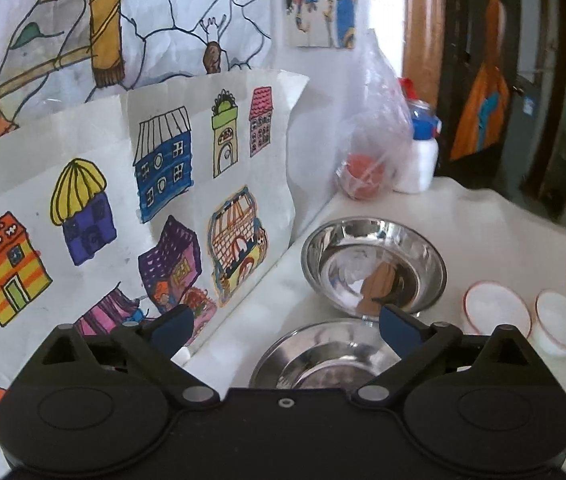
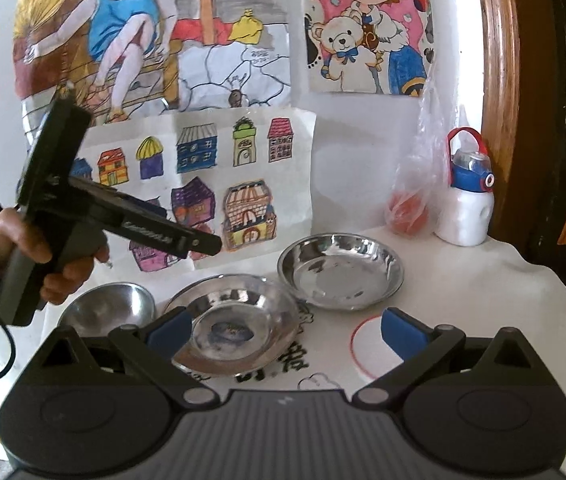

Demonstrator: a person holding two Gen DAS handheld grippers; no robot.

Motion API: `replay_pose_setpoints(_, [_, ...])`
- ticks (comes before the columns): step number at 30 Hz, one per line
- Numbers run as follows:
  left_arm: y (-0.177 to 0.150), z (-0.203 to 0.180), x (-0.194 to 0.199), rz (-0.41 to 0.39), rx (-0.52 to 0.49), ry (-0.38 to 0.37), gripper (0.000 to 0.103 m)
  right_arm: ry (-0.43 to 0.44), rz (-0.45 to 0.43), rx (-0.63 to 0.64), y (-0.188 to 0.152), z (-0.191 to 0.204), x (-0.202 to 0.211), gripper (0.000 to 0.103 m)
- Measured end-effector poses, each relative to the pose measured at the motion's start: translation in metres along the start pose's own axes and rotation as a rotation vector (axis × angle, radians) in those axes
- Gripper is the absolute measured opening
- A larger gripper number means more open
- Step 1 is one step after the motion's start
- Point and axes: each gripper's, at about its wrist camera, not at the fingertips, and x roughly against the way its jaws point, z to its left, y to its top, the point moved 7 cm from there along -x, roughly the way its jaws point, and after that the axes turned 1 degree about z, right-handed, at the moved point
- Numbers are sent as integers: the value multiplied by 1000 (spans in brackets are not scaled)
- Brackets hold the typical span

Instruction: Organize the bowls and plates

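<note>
On white tablecloth [image 2: 463, 280] by drawing-covered wall [image 2: 355, 168]: steel bowls [image 2: 341, 272], bottle [image 2: 467, 200].

Nothing reads clearly — blurred lettering on the left gripper [image 2: 199, 245], dark characters on the tablecloth [image 2: 295, 364]

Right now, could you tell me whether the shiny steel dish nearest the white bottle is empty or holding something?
Empty. The shiny steel dish sits upright on the white tablecloth; its bare bottom shows only reflections.

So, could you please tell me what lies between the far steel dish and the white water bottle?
In the right wrist view, only bare white tablecloth separates the steel dish from the water bottle; the clear bag with an orange fruit sits just behind that gap.
</note>
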Motion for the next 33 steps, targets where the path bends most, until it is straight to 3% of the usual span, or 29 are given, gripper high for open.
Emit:
replay_pose_setpoints(6, [-12, 6, -12, 26, -30, -26, 99, -3, -45, -66, -15, 11, 1, 103])
replay_pose_setpoints(16, [-22, 9, -38, 72, -43, -81, 102, -15, 38, -237, -51, -4, -34, 103])
replay_pose_setpoints(21, [-24, 11, -51, 100, -44, -97, 102, 34, 94, -299, -62, -4, -54, 102])
replay_pose_setpoints(28, [-31, 18, -65, 159, -43, -87, 102, 75, 136, -300, -59, 7, -73, 86])
replay_pose_setpoints(33, [-36, 27, -68, 189, -44, -72, 102, 97, 155, -323, -59, 13, -86, 85])
